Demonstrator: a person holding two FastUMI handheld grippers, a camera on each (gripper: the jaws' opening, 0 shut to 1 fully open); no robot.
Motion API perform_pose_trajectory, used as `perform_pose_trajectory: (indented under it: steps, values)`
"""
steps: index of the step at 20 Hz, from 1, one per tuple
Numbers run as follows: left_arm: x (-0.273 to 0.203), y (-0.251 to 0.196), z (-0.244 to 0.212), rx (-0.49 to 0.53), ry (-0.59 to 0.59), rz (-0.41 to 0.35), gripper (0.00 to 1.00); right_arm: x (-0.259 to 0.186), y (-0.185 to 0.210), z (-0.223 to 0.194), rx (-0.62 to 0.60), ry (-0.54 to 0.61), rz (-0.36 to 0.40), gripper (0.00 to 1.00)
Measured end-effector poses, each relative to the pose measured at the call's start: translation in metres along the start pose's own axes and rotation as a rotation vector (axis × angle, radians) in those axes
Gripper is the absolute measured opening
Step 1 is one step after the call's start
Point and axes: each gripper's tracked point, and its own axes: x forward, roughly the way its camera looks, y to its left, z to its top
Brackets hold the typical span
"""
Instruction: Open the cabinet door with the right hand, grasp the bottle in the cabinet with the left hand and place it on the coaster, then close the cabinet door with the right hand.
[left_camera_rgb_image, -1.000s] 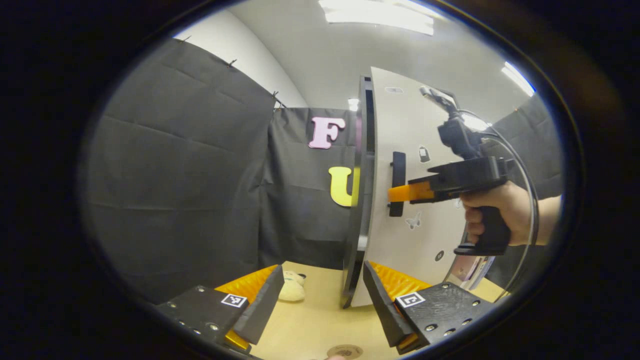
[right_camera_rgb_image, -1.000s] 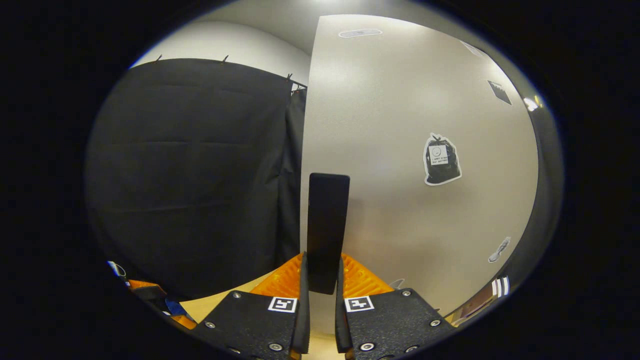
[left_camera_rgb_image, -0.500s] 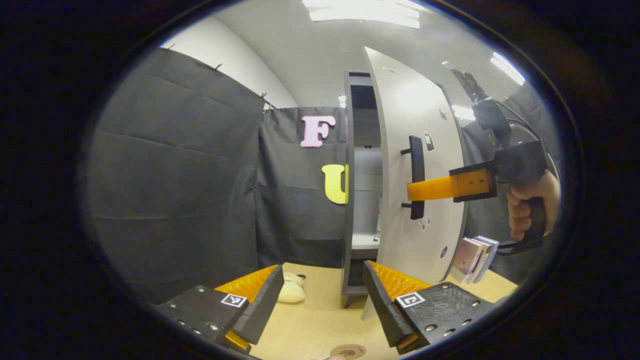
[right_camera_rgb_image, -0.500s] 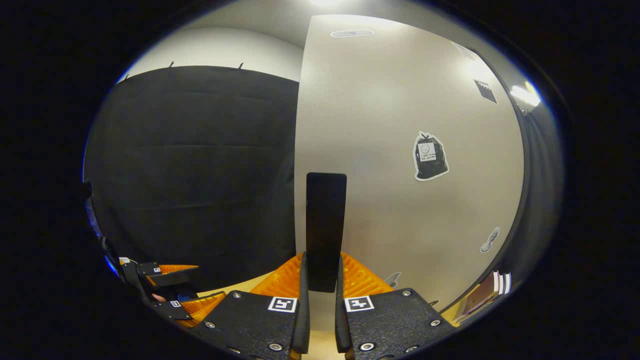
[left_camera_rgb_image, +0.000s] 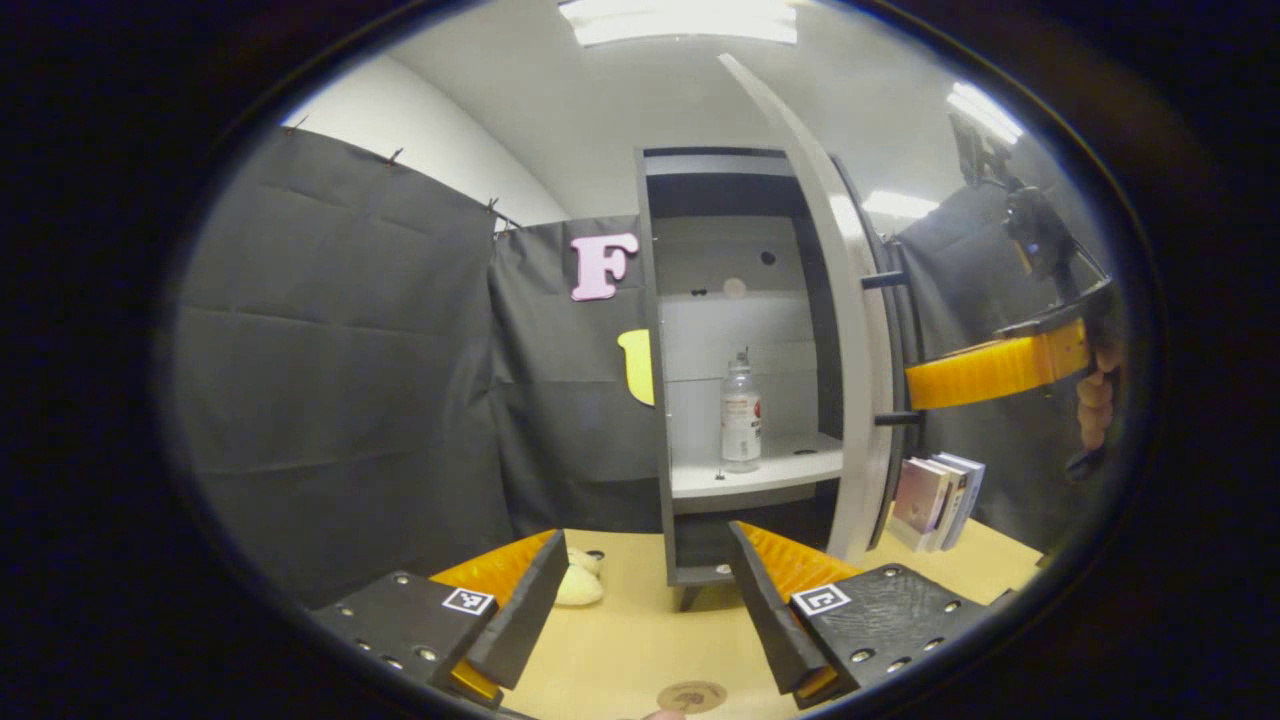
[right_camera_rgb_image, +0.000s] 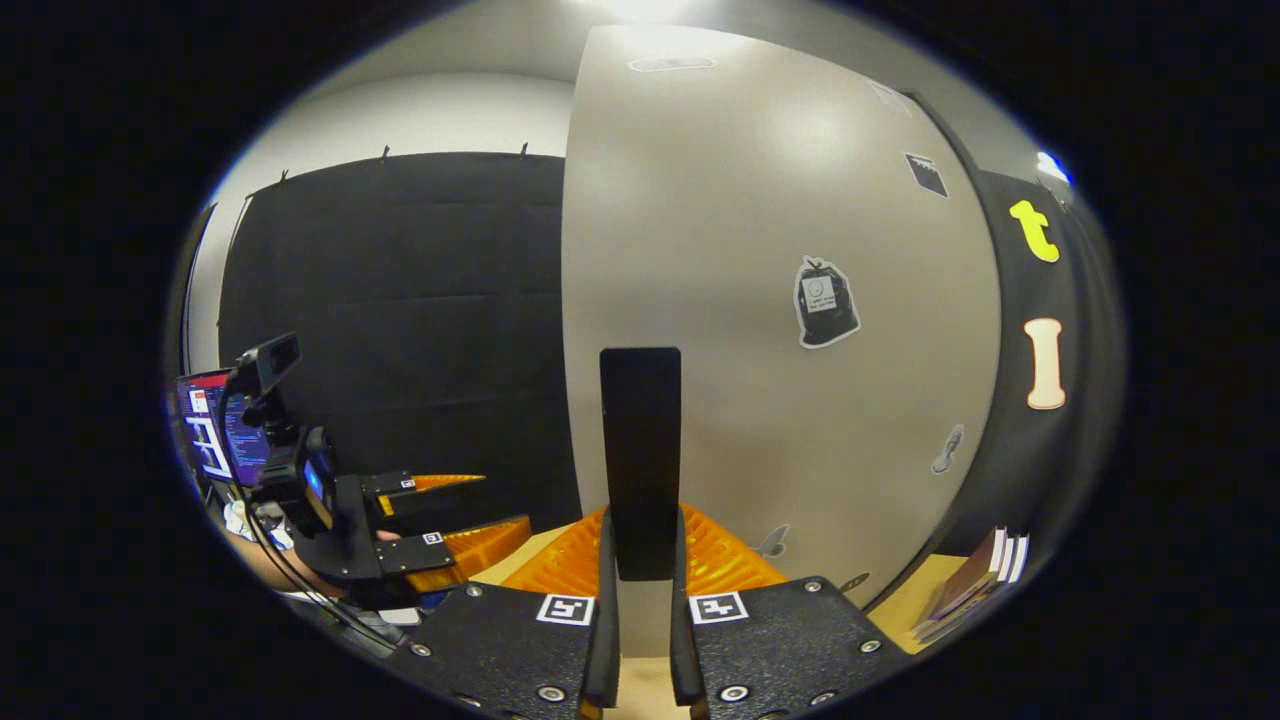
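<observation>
Bottle (left_camera_rgb_image: 740, 411) is now in plain sight: it stands upright on the pale shelf (left_camera_rgb_image: 770, 470) inside the cabinet (left_camera_rgb_image: 655, 330), toward the shelf's front and a little apart from the side walls. A second ago the cabinet door (left_camera_rgb_image: 850, 330) covered it; half a second ago only a slit of the interior showed. Since then you have swung the door far out on its hinge, so from the left gripper view it stands nearly edge-on.

Your right gripper (right_camera_rgb_image: 640, 640) is still clenched on the dark door handle (right_camera_rgb_image: 640, 460), both fingers pressing its sides, as it has been throughout the swing. Your left gripper (left_camera_rgb_image: 640, 610) hangs low over the tabletop (left_camera_rgb_image: 620, 650) with its fingers spread wide and nothing between them, well short of the cabinet.

So the opening step looks essentially done. The coaster (left_camera_rgb_image: 692, 696) lies on the table just below the left gripper, close to your own side. The path from left gripper to bottle appears unobstructed, which suggests the reach into the cabinet comes next. A soft toy (left_camera_rgb_image: 580, 580) and some books (left_camera_rgb_image: 935, 495) sit off to either side.
</observation>
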Motion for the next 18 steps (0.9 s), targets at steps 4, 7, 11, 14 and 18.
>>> perform_pose_trajectory:
  steps: [4, 7, 11, 14, 18]
  values:
    - [0.013, -0.006, 0.021, 0.018, -0.09, 0.026, 0.94, -0.014, -0.008, -0.002, -0.005, -0.003, 0.0, 0.2]
    - [0.021, -0.015, 0.022, 0.021, -0.097, 0.017, 0.94, -0.025, -0.013, -0.004, 0.016, -0.015, -0.019, 0.2]
    - [0.024, -0.045, 0.02, -0.062, -0.071, -0.046, 0.92, -0.032, -0.017, -0.009, 0.025, -0.027, -0.037, 0.19]
    - [0.029, -0.06, 0.015, -0.099, -0.051, -0.066, 0.94, -0.045, -0.019, -0.007, -0.01, -0.045, -0.07, 0.13]
    - [0.031, -0.062, 0.009, -0.069, -0.022, -0.072, 0.91, -0.047, -0.026, -0.008, 0.037, -0.059, -0.103, 0.12]
